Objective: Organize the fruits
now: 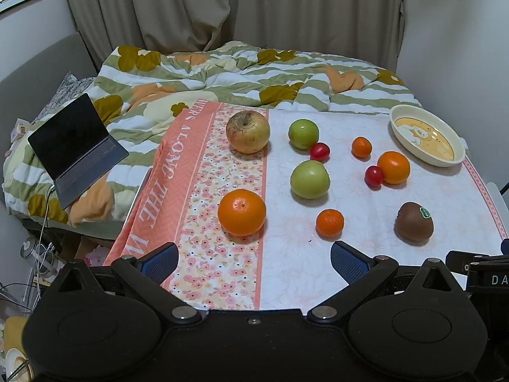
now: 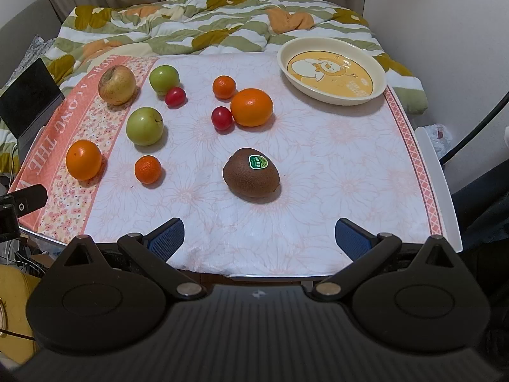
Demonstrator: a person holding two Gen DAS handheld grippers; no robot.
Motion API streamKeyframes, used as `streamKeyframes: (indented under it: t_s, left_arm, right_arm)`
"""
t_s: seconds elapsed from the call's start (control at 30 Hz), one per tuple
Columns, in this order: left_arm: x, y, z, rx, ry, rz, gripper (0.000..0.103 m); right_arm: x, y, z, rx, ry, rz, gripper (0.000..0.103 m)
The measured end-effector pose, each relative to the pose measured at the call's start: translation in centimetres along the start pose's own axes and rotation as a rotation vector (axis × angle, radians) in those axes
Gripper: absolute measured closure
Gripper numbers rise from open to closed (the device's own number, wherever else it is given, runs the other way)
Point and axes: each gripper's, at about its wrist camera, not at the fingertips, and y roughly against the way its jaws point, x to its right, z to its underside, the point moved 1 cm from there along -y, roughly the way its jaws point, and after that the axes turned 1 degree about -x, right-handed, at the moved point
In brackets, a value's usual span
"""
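Several fruits lie loose on the table's cloth [image 2: 318, 165]. A large orange [image 1: 241, 212] lies just ahead of my left gripper [image 1: 254, 261], which is open and empty at the near edge. A brown kiwi [image 2: 251, 175] with a green sticker lies just ahead of my right gripper [image 2: 259, 235], also open and empty. Farther off are a yellow-brown apple [image 2: 116, 85], two green apples [image 2: 144, 126] [image 2: 164, 79], a second large orange [image 2: 252, 107], two small tangerines [image 2: 148, 169] [image 2: 224, 87] and two red cherry tomatoes [image 2: 222, 118] [image 2: 175, 96]. An empty cream dish [image 2: 332, 71] with a yellow cartoon bottom sits at the far right.
A bed with a striped flowered quilt [image 1: 222, 73] borders the table's far side. An open laptop [image 1: 76, 149] lies on the quilt at left. Cables and clutter sit on the floor at lower left [image 1: 35, 254]. A curtain [image 1: 222, 6] hangs behind.
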Motion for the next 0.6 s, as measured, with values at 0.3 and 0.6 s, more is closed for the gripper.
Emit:
streamKeyframes:
  t_s: [0.3, 0.6]
  left_arm:
    - [0.07, -0.05, -0.07, -0.001, 0.0, -0.003, 0.0]
    - [0.15, -0.13, -0.19, -0.003, -0.002, -0.008, 0.0]
  right_arm:
    - [-0.38, -0.29, 0.35, -0.001, 0.0, 0.001, 0.0]
    - [-0.34, -0.3, 0.42, -0.003, -0.002, -0.001, 0.0]
